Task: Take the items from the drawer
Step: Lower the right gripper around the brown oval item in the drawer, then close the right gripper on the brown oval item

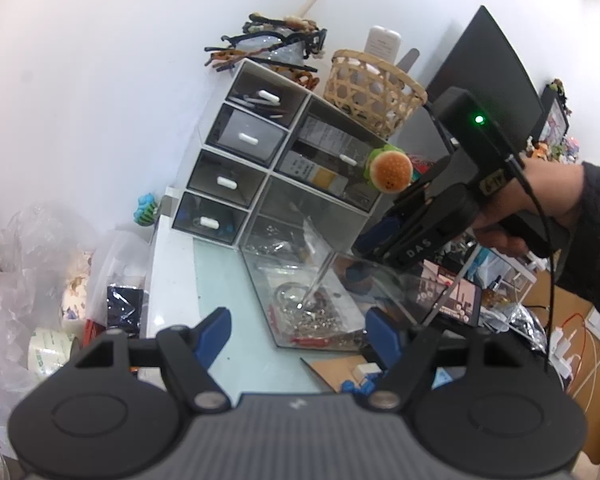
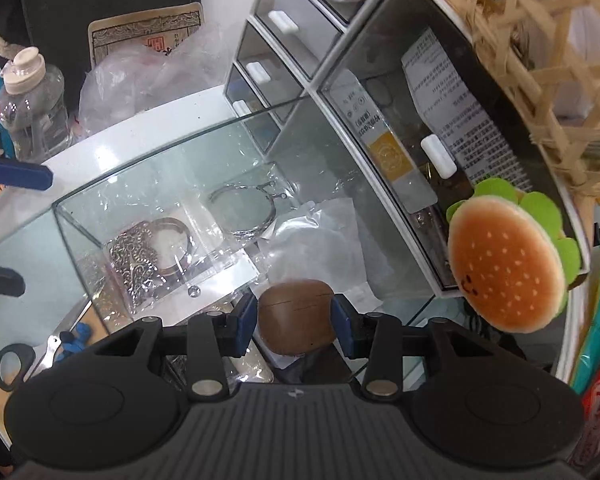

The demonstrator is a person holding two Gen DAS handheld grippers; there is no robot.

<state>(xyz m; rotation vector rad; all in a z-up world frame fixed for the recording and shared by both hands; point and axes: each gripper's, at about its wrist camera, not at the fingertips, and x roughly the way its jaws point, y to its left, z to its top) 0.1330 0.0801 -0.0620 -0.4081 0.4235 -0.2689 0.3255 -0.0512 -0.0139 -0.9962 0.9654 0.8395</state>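
Clear acrylic forms the drawer [image 2: 148, 184], which stands pulled out of the cabinet [image 1: 236, 160] over the desk. In it lie bagged key rings [image 2: 152, 248], a wire ring [image 2: 244, 212] and loose plastic bags.

The right gripper [image 2: 295, 320] has its blue pads on either side of a brown case [image 2: 296, 312], a rounded thing that looks like an earbud case; the pads appear to touch both flanks, so I judge it grasped. The case sits at the drawer's near end, low in the right wrist view; whether it rests on the drawer floor or hangs just above it, I cannot tell.

To do this well, the grip should stay square on the case's smooth curved sides, since it could squirt out. Any lift ought to go straight up, clear of the drawer wall and of the burger toy [image 2: 504, 264] hanging just to the right.

In the left wrist view the person's hand [image 1: 540, 208] holds the right gripper tilted down into the drawer from the right. The left gripper [image 1: 298, 332] hovers before the drawer front, fingers spread wide and holding nothing.
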